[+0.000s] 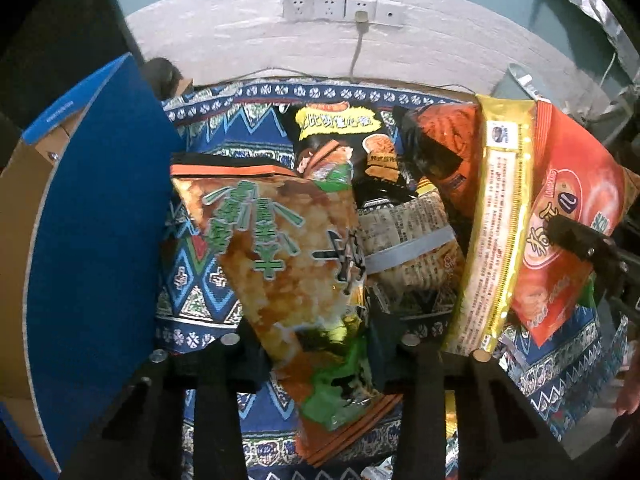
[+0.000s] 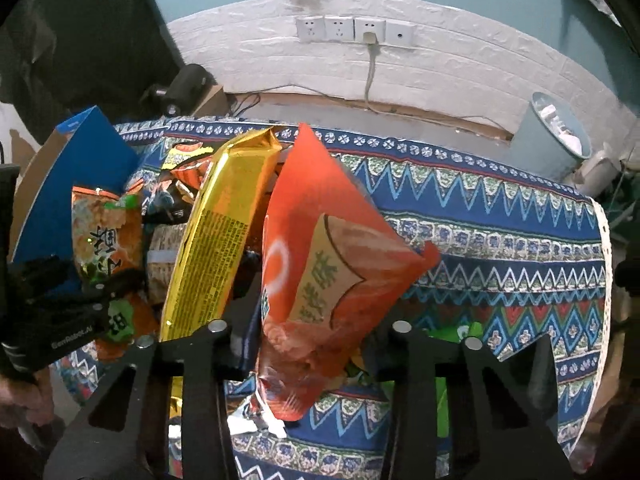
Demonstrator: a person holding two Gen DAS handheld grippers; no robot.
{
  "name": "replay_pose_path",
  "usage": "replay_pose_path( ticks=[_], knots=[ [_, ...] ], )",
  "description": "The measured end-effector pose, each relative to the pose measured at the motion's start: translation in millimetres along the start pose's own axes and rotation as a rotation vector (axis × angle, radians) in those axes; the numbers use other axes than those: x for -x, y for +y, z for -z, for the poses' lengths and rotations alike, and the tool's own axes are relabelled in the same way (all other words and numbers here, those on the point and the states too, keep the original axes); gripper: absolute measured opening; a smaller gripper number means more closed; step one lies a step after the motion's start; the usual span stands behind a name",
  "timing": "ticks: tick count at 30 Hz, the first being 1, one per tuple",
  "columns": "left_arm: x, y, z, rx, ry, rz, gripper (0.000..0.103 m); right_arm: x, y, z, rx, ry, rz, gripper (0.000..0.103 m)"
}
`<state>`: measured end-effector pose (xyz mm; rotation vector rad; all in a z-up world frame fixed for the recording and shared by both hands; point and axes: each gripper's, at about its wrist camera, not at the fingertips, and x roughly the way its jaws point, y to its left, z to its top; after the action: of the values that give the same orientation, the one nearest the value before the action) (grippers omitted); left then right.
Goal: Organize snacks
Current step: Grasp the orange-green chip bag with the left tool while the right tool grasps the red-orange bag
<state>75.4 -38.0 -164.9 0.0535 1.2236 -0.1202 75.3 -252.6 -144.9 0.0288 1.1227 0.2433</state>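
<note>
Snack bags [image 1: 280,240] are crowding the desk's left beside a blue box [image 1: 100,200], leaving the patterned cloth [image 2: 500,240] clear rightward.

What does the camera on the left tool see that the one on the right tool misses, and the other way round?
Only the left view shows the black snack bag and the clear cracker pack in the pile.

Only the right view shows the grey bin by the wall and the bare stretch of patterned cloth.

Both show the left tool shut on the green-lettered bag, the right tool shut on the orange bag, the gold packet, the blue box and the wall sockets.
</note>
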Motion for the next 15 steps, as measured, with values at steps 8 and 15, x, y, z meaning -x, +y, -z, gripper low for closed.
replay_pose_path(
  ticks=[8, 15],
  knots=[
    [26.1, -2.0, 3.1, -0.015, -0.064, -0.010, 0.035, 21.1, -1.3, 2.1, -0.015, -0.045, -0.013, 0.031],
    [47.3, -5.7, 5.7, -0.040, -0.111, -0.012, 0.035, 42.4, 6.6, 2.0, 0.008, -0.095, 0.000, 0.031]
  ],
)
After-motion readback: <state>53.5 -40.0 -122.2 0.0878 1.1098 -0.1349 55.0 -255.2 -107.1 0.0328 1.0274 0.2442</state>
